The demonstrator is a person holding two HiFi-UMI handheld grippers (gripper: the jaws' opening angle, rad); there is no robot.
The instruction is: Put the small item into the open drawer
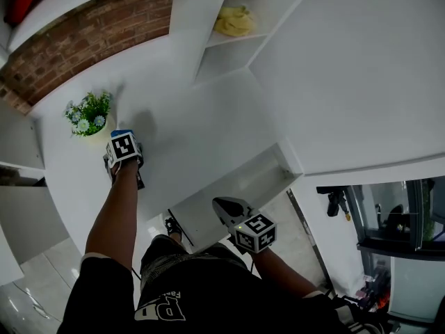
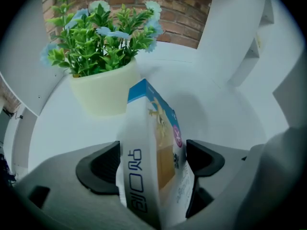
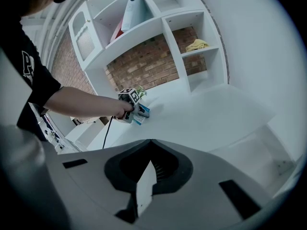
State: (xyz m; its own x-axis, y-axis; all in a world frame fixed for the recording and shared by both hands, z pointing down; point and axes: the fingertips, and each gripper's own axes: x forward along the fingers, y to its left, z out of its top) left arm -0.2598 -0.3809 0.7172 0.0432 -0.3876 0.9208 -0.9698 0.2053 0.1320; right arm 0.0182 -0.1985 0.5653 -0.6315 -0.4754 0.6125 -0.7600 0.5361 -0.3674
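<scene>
While beside the potted plant (image 2: 103, 87), small carton (image 2: 144, 143) between left hand-held gripper's (image 2: 152, 161) wide-open jaws.

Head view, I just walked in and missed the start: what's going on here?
A person works two grippers at a white counter. The left gripper points down over a small carton standing beside a plant. The carton sits between its open jaws and does not look clamped yet. The right gripper is shut and hovers by the open drawer. The carton has not gone into the drawer.
</scene>
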